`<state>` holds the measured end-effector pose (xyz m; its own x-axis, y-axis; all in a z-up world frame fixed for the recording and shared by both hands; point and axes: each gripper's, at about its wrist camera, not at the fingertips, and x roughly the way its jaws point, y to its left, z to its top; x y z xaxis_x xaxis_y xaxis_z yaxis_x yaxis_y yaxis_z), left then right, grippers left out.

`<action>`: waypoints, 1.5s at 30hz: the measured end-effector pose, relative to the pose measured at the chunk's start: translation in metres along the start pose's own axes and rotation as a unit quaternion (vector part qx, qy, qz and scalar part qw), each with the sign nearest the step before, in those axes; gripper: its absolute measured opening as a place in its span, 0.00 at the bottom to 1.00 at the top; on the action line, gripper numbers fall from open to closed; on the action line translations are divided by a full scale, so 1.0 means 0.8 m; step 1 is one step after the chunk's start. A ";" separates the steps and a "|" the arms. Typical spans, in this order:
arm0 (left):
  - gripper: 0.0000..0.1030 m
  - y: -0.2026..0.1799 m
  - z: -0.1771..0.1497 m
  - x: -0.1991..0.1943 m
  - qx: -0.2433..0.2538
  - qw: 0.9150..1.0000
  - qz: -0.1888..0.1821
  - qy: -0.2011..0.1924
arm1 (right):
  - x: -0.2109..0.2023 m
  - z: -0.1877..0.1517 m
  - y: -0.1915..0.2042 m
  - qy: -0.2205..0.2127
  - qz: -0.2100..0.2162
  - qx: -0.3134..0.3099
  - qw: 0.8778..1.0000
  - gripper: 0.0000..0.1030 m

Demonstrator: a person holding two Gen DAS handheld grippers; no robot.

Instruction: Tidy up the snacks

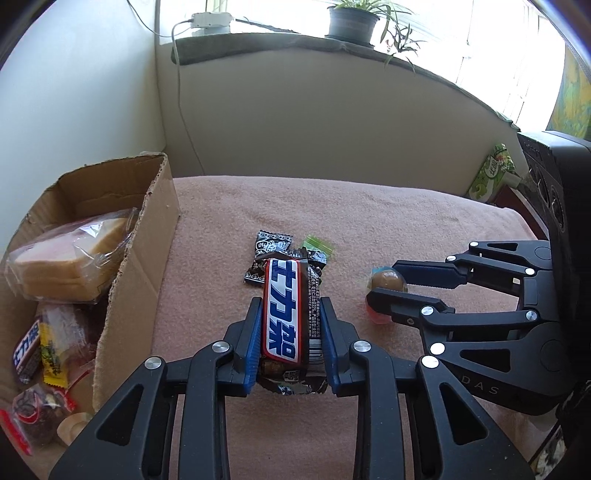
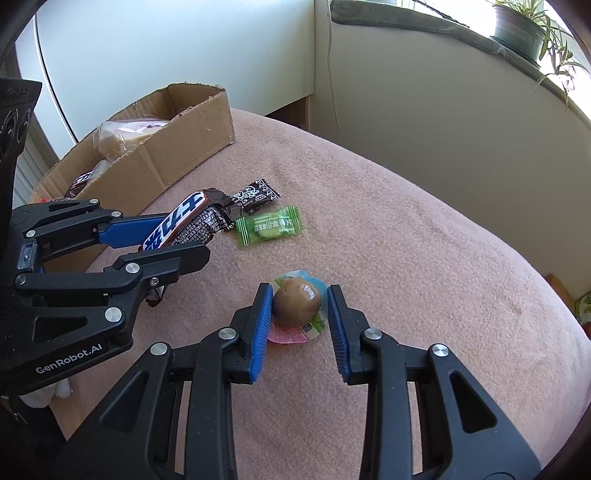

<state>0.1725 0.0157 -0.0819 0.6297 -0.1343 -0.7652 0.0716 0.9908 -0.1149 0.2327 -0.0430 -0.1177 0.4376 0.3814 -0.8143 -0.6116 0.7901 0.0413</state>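
Note:
A chocolate bar [image 1: 284,314] in a brown wrapper with a blue-and-white label sits lengthwise between the blue pads of my left gripper [image 1: 290,301], which is shut on it. From the right wrist view the bar [image 2: 184,218] rides slightly above the pink cloth in that gripper [image 2: 184,236]. A brown egg-shaped snack [image 2: 295,301] in a clear packet lies on the cloth. My right gripper [image 2: 298,288] is shut on it, pads against its sides. The left wrist view shows the same grip [image 1: 382,281] on the snack [image 1: 388,281].
An open cardboard box [image 1: 140,258] at the left holds wrapped bread [image 1: 70,266] and several snacks. A black candy packet [image 2: 255,192] and a green candy [image 2: 269,225] lie loose on the pink cloth [image 2: 406,258]. Beyond are a wall, a windowsill with a potted plant [image 1: 351,22], and a green pack [image 1: 491,173].

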 end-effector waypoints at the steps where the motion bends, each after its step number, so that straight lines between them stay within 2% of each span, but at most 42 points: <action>1: 0.26 0.001 0.000 -0.005 -0.001 1.000 -0.002 -0.003 | -0.003 0.000 0.001 -0.002 -0.001 0.000 1.000 0.30; 11: 0.26 0.015 -0.006 -0.058 -0.008 0.999 -0.004 -0.036 | -0.041 0.003 0.021 -0.025 -0.010 -0.005 1.000 0.30; 22: 0.26 0.051 -0.018 -0.101 -0.032 0.997 0.013 -0.065 | -0.064 0.022 0.068 -0.042 -0.010 -0.030 0.999 0.30; 34: 0.26 0.111 -0.033 -0.134 -0.072 0.993 0.044 -0.084 | -0.061 0.053 0.141 -0.053 0.008 -0.068 0.996 0.30; 45: 0.26 0.163 -0.044 -0.142 -0.100 0.988 0.081 -0.081 | -0.047 0.086 0.192 -0.061 0.038 -0.091 0.993 0.30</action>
<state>0.0830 0.1598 -0.0328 0.7374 0.0468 -0.6738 -0.1849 0.9735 -0.1347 0.1676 0.0968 -0.0408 0.4559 0.5007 -0.7359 -0.7504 0.6608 -0.0153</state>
